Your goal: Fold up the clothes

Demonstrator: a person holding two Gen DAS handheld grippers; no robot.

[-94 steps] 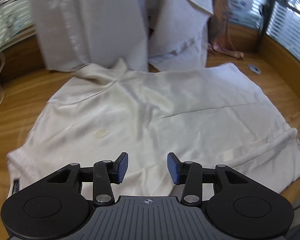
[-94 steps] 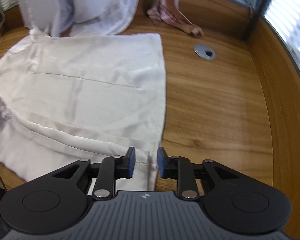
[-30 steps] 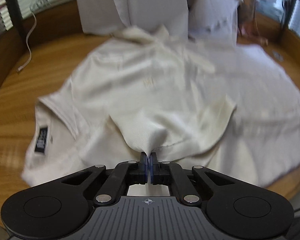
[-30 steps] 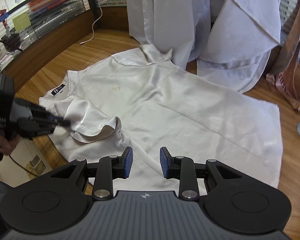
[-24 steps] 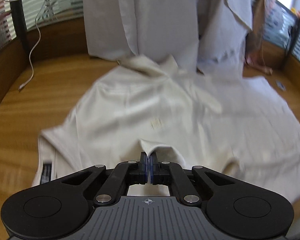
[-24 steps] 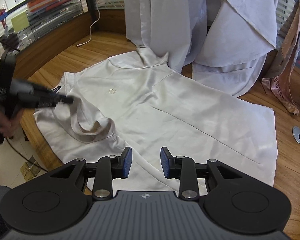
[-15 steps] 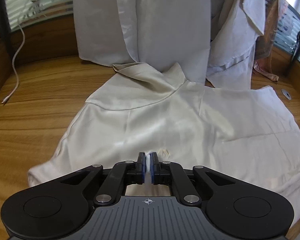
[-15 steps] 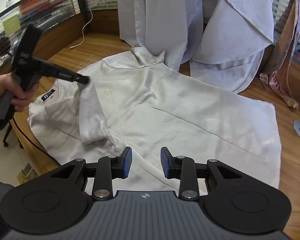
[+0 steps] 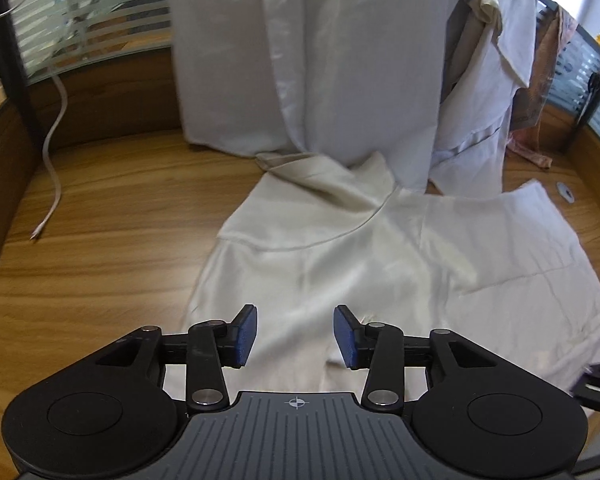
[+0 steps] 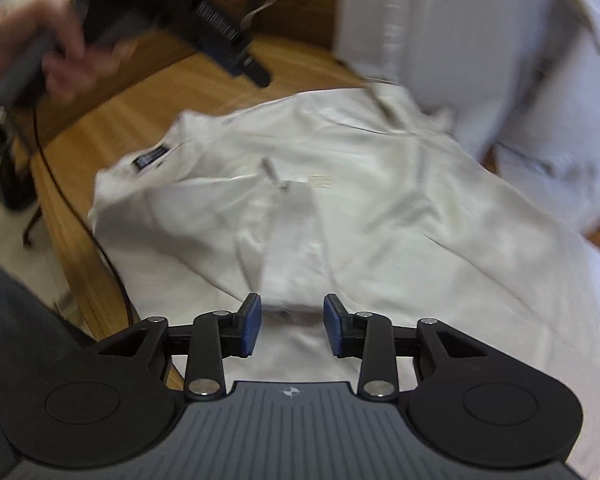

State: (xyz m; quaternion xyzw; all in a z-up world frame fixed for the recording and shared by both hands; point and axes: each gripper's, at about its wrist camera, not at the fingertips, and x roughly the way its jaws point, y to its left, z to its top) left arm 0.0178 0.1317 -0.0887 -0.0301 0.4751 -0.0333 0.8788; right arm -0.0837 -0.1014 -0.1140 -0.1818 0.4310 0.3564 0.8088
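Note:
A cream short-sleeved shirt (image 9: 380,264) lies spread on the wooden table (image 9: 100,240). In the right wrist view, the shirt (image 10: 400,220) has one sleeve (image 10: 292,232) folded in over its body, and a black label (image 10: 150,158) shows near the collar end. My left gripper (image 9: 295,336) is open and hangs above the shirt with nothing between its blue pads. It appears blurred in a hand at the upper left of the right wrist view as left gripper (image 10: 252,68). My right gripper (image 10: 292,330) is open just short of the folded sleeve's end.
White garments (image 9: 320,60) hang behind the shirt and touch the table, with a pinkish cloth (image 9: 540,92) further right. A white cable (image 9: 52,120) trails at the left, and a metal grommet (image 9: 565,192) sits at the right. The table edge (image 10: 72,220) runs near the person.
The left gripper carried the sleeve over the shirt's body, opened, let it go and rose away. The sleeve now lies folded inward. The right gripper swung left toward it and stayed open.

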